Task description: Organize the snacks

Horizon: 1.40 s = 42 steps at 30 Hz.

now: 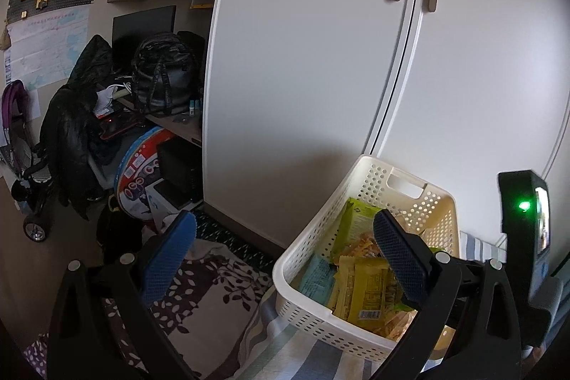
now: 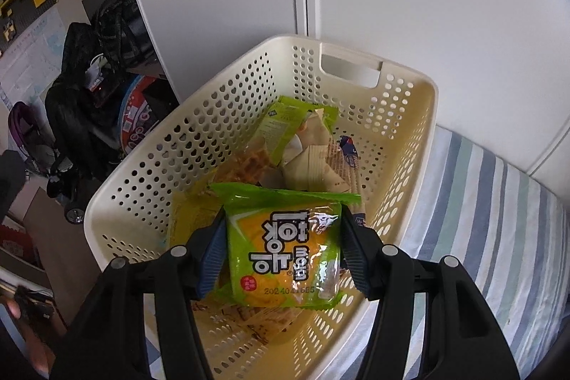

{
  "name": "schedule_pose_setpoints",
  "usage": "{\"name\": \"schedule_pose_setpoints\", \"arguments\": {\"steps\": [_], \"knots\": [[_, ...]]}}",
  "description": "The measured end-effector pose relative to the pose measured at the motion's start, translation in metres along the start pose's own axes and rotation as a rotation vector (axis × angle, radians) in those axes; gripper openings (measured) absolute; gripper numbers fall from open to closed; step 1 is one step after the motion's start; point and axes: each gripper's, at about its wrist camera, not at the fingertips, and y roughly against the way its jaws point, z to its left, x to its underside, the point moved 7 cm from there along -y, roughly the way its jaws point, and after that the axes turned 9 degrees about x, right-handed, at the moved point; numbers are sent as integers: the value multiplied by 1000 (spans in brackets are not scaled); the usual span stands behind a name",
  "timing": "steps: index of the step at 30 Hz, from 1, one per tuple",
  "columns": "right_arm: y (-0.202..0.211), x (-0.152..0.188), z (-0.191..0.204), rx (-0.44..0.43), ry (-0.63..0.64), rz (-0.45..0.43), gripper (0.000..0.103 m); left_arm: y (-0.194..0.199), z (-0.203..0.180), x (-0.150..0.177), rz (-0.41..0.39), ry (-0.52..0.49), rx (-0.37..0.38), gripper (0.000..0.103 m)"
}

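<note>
A cream perforated basket (image 2: 221, 116) (image 1: 313, 248) sits on a striped bedspread and holds several snack packets. My right gripper (image 2: 285, 248) is shut on a green and yellow snack packet (image 2: 285, 248), held over the basket's near half. Below and beyond it lie another green packet (image 2: 285, 127) and beige wrappers (image 2: 313, 166). In the left wrist view my left gripper (image 1: 285, 259) stands open at the basket's left rim, its right finger (image 1: 399, 255) over yellow packets (image 1: 367, 291) inside, its left finger outside. Nothing is between its fingers.
White wardrobe doors (image 1: 320, 59) rise right behind the basket. The striped bedspread (image 2: 481, 219) extends to the right. To the left are a patterned blanket (image 1: 206, 301), a cluttered desk with a dark backpack (image 1: 164, 73), black jackets and a stroller (image 1: 25, 166). A device with a green light (image 1: 527, 212) stands at the right.
</note>
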Motion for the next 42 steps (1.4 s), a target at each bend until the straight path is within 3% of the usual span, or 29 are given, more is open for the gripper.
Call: {"name": "schedule_pose_setpoints", "arguments": {"steps": [3,14,16,22,27,32,38,42], "knots": [[15,-4,1,8,4,-61,75,0,-1,0,1,0,2,101],[54,2,-3,56,32,-148,82,0,-4,1,5,-3,16,101],[59,10,-7,66,26,-151,93,1,-5,0,5,0,27,101],[83,36,-20,173,43,-198,98,0,-10,2,1,-14,22,101],[98,61,-26,214,26,-204,98,7,-16,5,5,-41,44,101],[115,80,-33,288,38,-242,98,23,-20,18,37,-93,74,101],[143,92,-40,267,-7,-319,98,48,-35,33,71,-278,83,101],[153,96,-47,340,-39,-365,98,63,-45,39,74,-394,69,101]]}}
